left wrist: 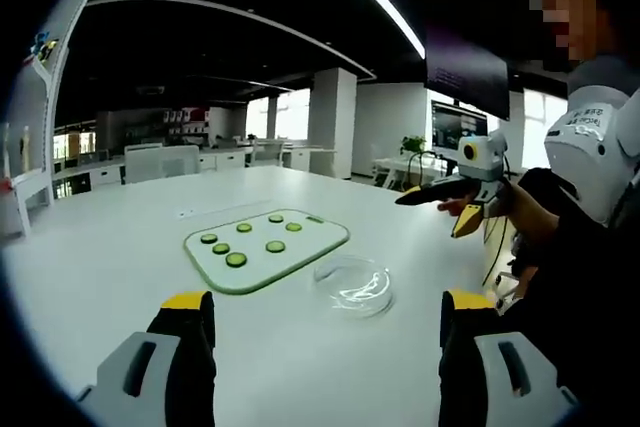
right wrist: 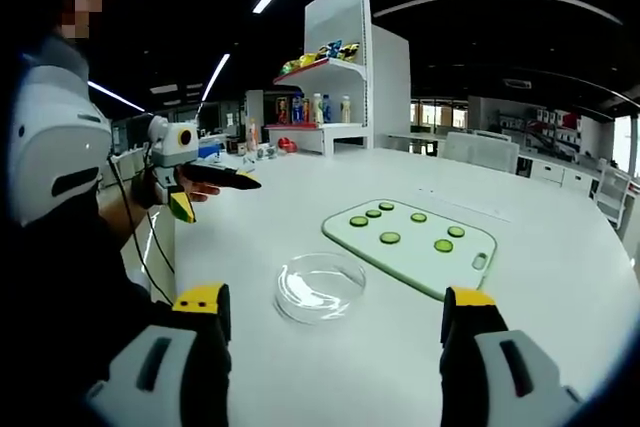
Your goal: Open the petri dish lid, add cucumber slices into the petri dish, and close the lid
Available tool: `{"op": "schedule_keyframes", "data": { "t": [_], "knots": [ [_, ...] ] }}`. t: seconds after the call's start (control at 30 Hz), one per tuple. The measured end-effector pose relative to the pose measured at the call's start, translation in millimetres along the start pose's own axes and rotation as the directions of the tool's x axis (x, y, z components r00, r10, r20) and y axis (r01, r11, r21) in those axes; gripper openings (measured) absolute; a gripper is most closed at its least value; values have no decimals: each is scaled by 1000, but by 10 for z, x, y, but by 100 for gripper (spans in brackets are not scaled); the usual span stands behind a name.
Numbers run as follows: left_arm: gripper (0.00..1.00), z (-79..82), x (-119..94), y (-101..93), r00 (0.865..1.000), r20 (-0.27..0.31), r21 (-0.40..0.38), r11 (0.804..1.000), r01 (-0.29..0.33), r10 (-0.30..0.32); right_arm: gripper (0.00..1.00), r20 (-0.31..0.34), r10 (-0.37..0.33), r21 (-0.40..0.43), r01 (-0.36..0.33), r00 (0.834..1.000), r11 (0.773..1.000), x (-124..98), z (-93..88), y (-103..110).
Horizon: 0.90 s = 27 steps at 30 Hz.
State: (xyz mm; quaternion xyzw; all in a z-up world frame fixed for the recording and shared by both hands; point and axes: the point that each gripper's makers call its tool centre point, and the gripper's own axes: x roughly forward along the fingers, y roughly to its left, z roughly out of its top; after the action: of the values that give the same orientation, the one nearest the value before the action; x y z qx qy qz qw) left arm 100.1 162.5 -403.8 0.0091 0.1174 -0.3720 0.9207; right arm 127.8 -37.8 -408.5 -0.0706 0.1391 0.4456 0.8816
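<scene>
White table (left wrist: pixel 120 277): bearing a clear petri dish (left wrist: pixel 353 284), lid apparently still sitting on it, though the glass is too transparent to be sure; dish lying just beside the near edge of a pale cutting board (left wrist: pixel 300 257) with a green rim. Cucumber slices (left wrist: pixel 236 260): seven or so, lying flat and spread across the board, none in the dish. Left gripper (left wrist: pixel 325 332): hanging above the table short of the dish, jaws standing wide apart, holding nothing. Right gripper (right wrist: pixel 335 332): likewise hanging short of the dish, which is showing between its jaws in the right gripper view (right wrist: pixel 320 287), jaws spread and empty. Background beyond the board: a white shelf unit (right wrist: pixel 345 67) carrying bottles and coloured items. Step in hand, by judgement: the opening one, nothing yet lifted. Next move is calling for one gripper lowering to the dish rim, closing lightly across the lid edge and raising it clear, the slippery glass likely needing a level, gentle pinch
</scene>
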Motion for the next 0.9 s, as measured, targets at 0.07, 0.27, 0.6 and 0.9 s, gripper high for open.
{"op": "schedule_keyframes", "data": {
  "t": [0.07,0.27,0.6,0.9],
  "knots": [
    [93,5,4,-23,1000,3,-4,1000,10,-10,84,-1,4,0,-4,1000,1000,5,-5,7],
    [95,-3,17,-36,1000,2,-8,1000,17,-17,84,-9,7,-1,-7,1000,1000,24,-21,-1],
    [95,17,46,-39,1000,7,-21,1000,19,-19,84,-7,-2,2,2,1000,1000,-18,-47,-18],
    [95,21,57,-71,999,-2,-16,999,33,-33,84,-14,0,-2,0,1000,1000,-25,-53,-27]
  ]
}}
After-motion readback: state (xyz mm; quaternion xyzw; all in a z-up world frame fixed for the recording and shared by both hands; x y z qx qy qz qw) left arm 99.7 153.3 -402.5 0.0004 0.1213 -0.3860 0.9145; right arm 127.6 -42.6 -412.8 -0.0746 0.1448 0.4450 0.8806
